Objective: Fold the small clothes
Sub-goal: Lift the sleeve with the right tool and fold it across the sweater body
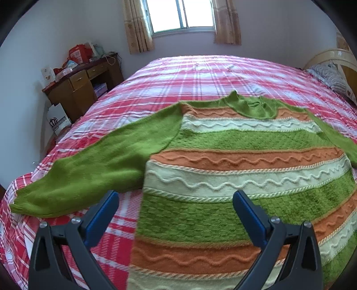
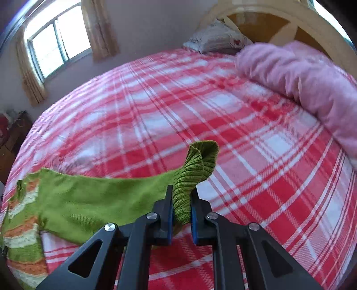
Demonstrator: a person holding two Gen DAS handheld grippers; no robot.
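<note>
A knitted sweater [image 1: 234, 142] with green, orange and cream stripes lies spread flat on the red plaid bed [image 1: 200, 73], collar toward the window. Its left sleeve [image 1: 84, 174] stretches out to the left. My left gripper [image 1: 176, 198] hangs open over the sweater's lower left part, one finger above the bedspread and one above the body, touching nothing. In the right wrist view my right gripper [image 2: 181, 200] is shut on the ribbed cuff [image 2: 196, 165] of the other green sleeve [image 2: 100, 196], which is lifted off the bed [image 2: 200, 100] and trails left to the sweater body [image 2: 22, 212].
A rolled pink blanket [image 2: 301, 75] lies along the bed's right side below the wooden headboard [image 2: 279, 20]. A patterned pillow [image 2: 216, 38] sits at the head. A wooden desk [image 1: 82, 84] piled with items stands by the left wall, and a curtained window [image 1: 180, 15] is beyond the bed.
</note>
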